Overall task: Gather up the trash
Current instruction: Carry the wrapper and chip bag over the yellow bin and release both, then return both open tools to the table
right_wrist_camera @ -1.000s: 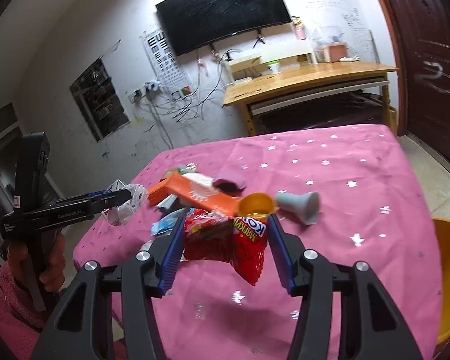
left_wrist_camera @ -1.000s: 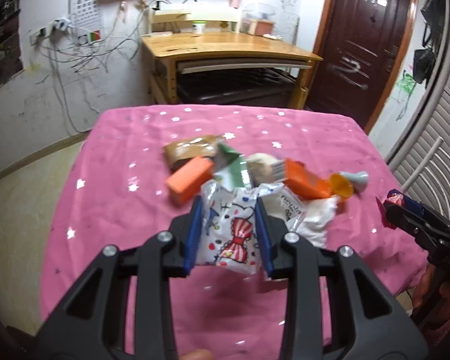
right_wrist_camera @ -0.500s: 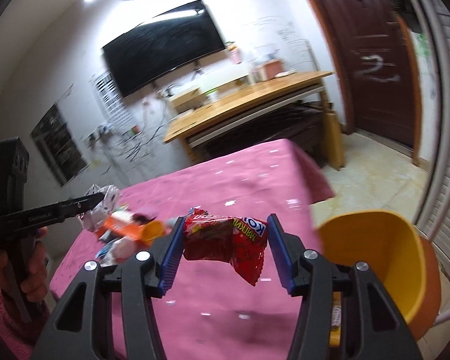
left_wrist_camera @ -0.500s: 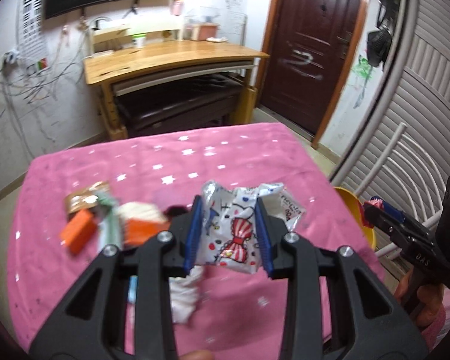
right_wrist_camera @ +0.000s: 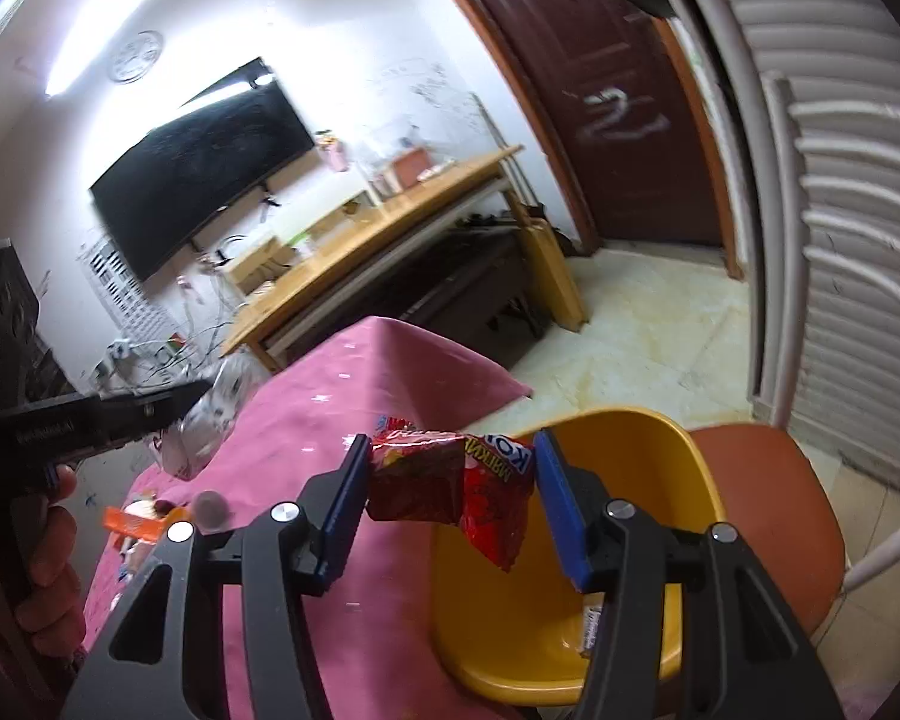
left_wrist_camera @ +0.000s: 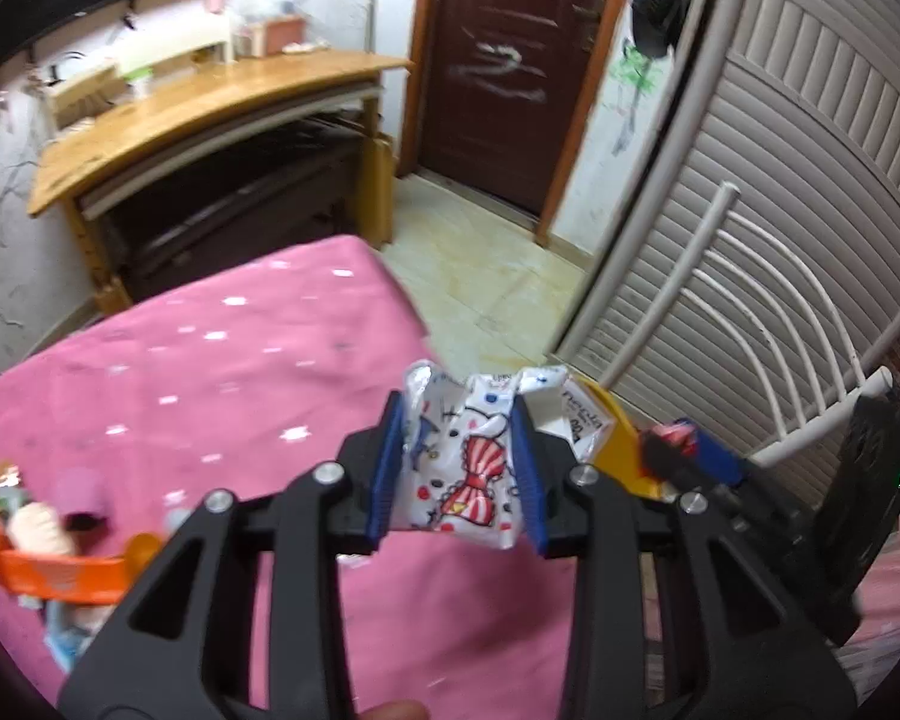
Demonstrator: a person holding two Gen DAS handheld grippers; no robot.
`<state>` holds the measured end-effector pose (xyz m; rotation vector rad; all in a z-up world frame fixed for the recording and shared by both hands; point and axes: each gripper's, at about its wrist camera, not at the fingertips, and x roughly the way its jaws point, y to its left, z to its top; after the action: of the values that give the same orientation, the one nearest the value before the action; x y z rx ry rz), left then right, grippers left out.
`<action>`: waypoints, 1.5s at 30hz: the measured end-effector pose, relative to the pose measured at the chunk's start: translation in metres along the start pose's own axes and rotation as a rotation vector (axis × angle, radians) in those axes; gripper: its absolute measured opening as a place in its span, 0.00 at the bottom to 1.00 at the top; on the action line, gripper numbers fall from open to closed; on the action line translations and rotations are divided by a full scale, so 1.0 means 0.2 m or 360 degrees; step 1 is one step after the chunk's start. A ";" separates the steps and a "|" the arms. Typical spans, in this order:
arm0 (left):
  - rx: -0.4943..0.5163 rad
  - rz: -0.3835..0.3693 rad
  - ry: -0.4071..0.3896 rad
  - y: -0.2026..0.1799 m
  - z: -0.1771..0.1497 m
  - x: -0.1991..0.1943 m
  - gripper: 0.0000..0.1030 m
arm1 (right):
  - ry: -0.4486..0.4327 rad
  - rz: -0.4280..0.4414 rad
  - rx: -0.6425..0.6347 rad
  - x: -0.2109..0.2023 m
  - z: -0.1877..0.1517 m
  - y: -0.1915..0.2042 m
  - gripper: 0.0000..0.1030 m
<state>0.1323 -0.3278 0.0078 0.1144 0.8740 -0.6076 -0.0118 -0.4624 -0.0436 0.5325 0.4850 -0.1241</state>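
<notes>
My left gripper (left_wrist_camera: 457, 468) is shut on a white cartoon-print wrapper (left_wrist_camera: 468, 468) and holds it above the right edge of the pink table (left_wrist_camera: 210, 360). My right gripper (right_wrist_camera: 453, 492) is shut on a red snack packet (right_wrist_camera: 450, 486) and holds it at the rim of the yellow bin (right_wrist_camera: 570, 618), partly over its opening. The bin (left_wrist_camera: 621, 456) shows just beyond the left gripper. The left gripper with its wrapper (right_wrist_camera: 210, 420) also shows at the left of the right wrist view. The right gripper's tip (left_wrist_camera: 684, 450) shows to the right in the left wrist view.
Trash lies on the table at the left: an orange box (left_wrist_camera: 60, 570), a purple cap (left_wrist_camera: 84, 492), other wrappers. The bin holds a wrapper (right_wrist_camera: 591, 624) and stands on a chair with an orange seat (right_wrist_camera: 768, 498). A white chair back (left_wrist_camera: 750, 330), wooden desk (left_wrist_camera: 210, 102) and door (left_wrist_camera: 510, 60) stand beyond.
Both grippers swung right, away from the trash pile toward the yellow bin, each still holding its wrapper. The red packet has reached the bin's rim.
</notes>
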 end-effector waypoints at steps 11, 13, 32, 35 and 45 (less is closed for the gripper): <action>0.0068 0.0034 0.0048 -0.23 0.04 0.20 0.68 | 0.0059 -0.0073 0.0143 0.12 -0.05 -0.23 0.56; 0.0065 0.0037 0.0049 -0.23 0.04 0.20 0.68 | 0.0061 -0.0079 0.0144 0.12 -0.06 -0.23 0.58; -0.0141 0.0124 -0.0117 0.17 -0.05 -0.19 0.79 | 0.0050 -0.0026 -0.0089 0.12 -0.07 0.05 0.63; -0.0167 0.0186 -0.0150 0.27 -0.08 -0.26 0.79 | 0.0067 0.0012 -0.0175 0.13 -0.07 0.17 0.67; -0.0350 0.0405 -0.0242 0.73 -0.20 -0.51 0.85 | 0.0139 0.0161 -0.0372 0.25 -0.08 0.57 0.68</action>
<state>0.1344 -0.1480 0.0355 -0.0199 0.7588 -0.2764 0.0522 -0.3558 -0.0264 0.3330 0.5485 0.0528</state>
